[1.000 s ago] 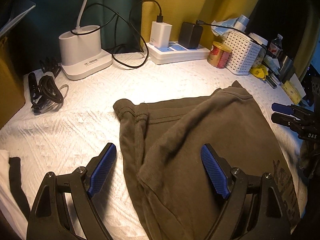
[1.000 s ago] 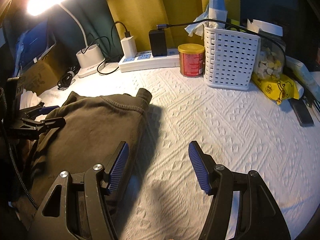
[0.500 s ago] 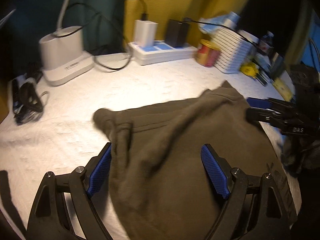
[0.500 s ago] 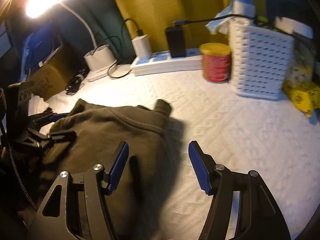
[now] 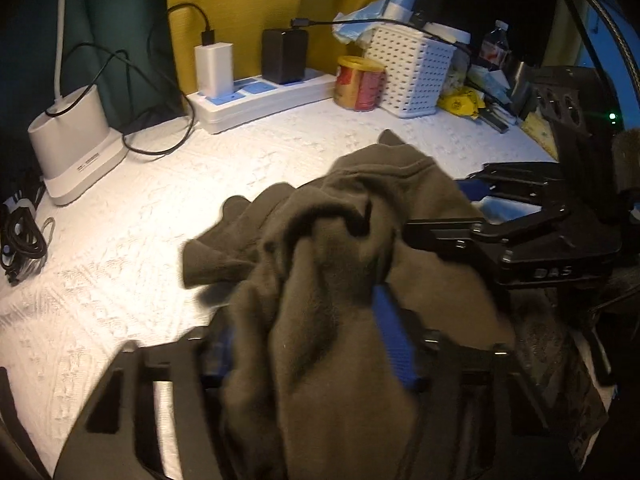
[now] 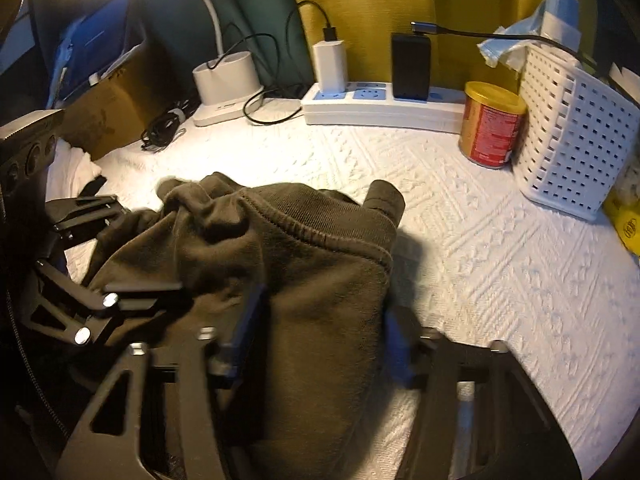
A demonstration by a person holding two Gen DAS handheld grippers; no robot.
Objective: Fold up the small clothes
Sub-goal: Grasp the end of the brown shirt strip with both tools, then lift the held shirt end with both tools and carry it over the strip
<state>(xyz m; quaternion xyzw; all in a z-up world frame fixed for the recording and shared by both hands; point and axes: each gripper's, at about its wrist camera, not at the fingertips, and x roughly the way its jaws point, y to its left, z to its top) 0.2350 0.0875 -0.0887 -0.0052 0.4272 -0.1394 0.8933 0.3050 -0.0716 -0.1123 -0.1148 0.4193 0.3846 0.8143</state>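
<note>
Garment (image 5: 340, 264) now bunched up versus flat earlier, gathered between both tools, left gripper (image 5: 308, 340) and right gripper (image 6: 320, 320) jaws closing on cloth, half-shut.

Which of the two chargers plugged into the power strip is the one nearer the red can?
The black charger; the white charger sits farther from the red can.

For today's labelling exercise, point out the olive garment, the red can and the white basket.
olive garment (image 6: 320, 264), right wrist view: ribbed hem at mid-cloth.
red can (image 6: 490, 132), right wrist view: middle of its label.
white basket (image 5: 412, 76), left wrist view: its front perforated wall.
</note>
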